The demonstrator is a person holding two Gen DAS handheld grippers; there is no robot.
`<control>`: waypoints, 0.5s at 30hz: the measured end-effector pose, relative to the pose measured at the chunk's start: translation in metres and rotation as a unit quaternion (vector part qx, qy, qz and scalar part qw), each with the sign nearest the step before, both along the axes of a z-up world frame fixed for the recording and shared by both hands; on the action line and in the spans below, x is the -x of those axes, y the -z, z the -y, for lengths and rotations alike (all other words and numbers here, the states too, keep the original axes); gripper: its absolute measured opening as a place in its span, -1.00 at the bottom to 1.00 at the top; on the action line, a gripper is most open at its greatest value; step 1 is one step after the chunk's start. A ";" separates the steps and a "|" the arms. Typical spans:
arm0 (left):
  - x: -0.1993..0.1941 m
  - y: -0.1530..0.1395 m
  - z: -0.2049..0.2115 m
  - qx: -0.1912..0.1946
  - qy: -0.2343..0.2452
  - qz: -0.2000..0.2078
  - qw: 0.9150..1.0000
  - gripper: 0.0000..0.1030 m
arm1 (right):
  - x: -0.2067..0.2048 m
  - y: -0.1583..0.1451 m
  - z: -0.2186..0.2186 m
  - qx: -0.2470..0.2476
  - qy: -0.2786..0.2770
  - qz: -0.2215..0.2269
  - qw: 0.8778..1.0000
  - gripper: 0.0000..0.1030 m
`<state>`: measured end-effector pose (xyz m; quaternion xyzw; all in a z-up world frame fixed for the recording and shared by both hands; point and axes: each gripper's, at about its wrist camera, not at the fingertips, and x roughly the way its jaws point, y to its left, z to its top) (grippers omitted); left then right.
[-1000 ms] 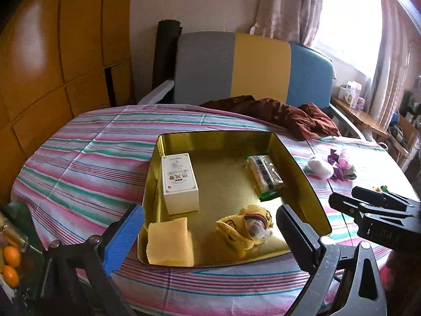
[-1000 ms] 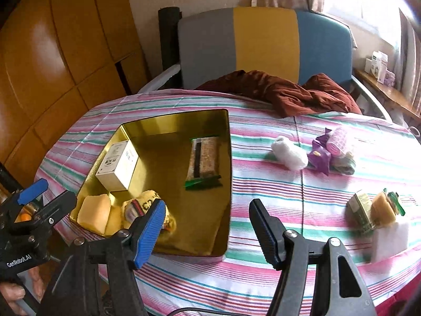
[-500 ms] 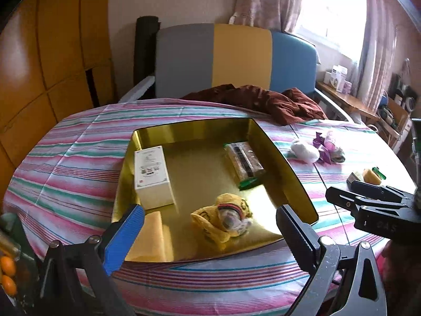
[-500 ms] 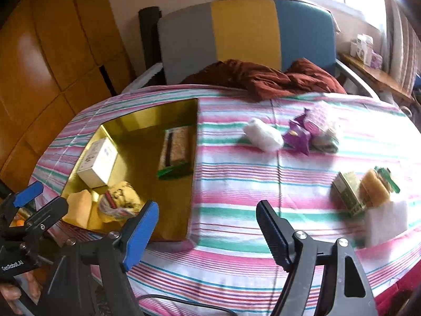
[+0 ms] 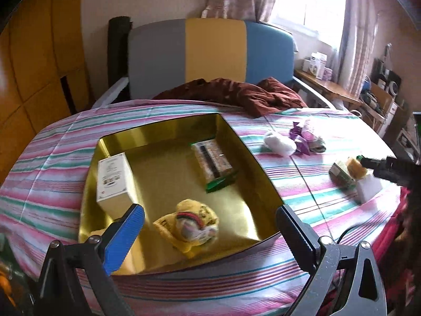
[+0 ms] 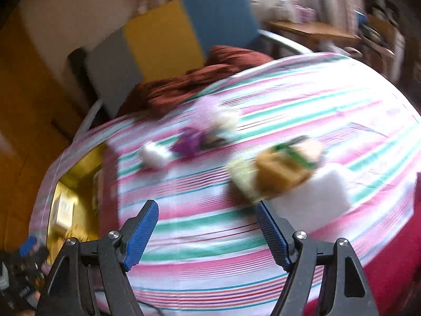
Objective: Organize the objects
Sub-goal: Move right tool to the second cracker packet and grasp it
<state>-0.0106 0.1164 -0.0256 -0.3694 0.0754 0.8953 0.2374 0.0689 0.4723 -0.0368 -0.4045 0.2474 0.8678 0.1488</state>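
Observation:
A gold tray (image 5: 263, 176) on the striped table holds a white box (image 5: 113, 181), a snack packet (image 5: 213, 160) and a yellow cloth bundle (image 5: 189, 226). My left gripper (image 5: 208, 226) is open and empty over the tray's near edge. My right gripper (image 6: 206, 226) is open and empty, just short of a yellow sponge (image 6: 279, 171), a green packet (image 6: 242, 181) and a white block (image 6: 313, 197). The right wrist view is blurred. The right gripper also shows in the left wrist view (image 5: 379, 166) by that pile (image 5: 347, 173).
A white fluffy item (image 5: 279, 143) and a purple and pink bundle (image 5: 305, 138) lie mid-table. A brown cloth (image 5: 236, 94) lies at the far edge before a striped chair (image 5: 210, 52). The tray (image 6: 63, 184) is at the left in the right wrist view.
My right gripper has swung right, from facing the tray to facing the sponge pile. My left gripper has turned slightly right and stays over the tray. Both have stayed open.

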 end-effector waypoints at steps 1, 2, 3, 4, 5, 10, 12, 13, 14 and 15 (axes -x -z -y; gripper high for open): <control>0.000 0.000 -0.003 0.000 0.004 0.001 1.000 0.95 | -0.004 -0.001 -0.015 0.009 0.019 0.001 1.000 0.52; 0.000 0.000 -0.007 0.001 0.010 0.002 1.000 0.95 | -0.006 -0.001 -0.029 0.018 0.037 0.002 0.999 0.52; 0.000 0.000 -0.010 0.001 0.014 0.002 1.000 0.95 | -0.008 -0.001 -0.045 0.027 0.055 0.008 0.998 0.52; 0.000 0.001 -0.013 0.001 0.018 0.002 1.000 0.95 | -0.007 0.000 -0.057 0.032 0.069 0.016 0.997 0.52; 0.000 0.001 -0.016 0.001 0.022 0.003 1.000 0.95 | -0.006 0.001 -0.068 0.036 0.081 0.024 0.996 0.52; -0.001 0.005 -0.028 0.004 0.037 0.008 0.999 0.95 | 0.016 0.023 -0.117 0.103 0.114 0.052 0.987 0.53; -0.001 0.006 -0.030 0.004 0.041 0.010 0.999 0.95 | 0.026 0.035 -0.132 0.122 0.131 0.065 0.982 0.53; 0.000 0.006 -0.031 0.004 0.042 0.011 0.999 0.95 | 0.030 0.040 -0.137 0.128 0.137 0.072 0.980 0.54; 0.000 0.007 -0.032 0.004 0.042 0.012 0.999 0.95 | 0.034 0.045 -0.143 0.137 0.144 0.079 0.977 0.54; 0.001 0.007 -0.033 0.004 0.043 0.015 0.999 0.95 | 0.038 0.052 -0.148 0.148 0.157 0.087 0.973 0.54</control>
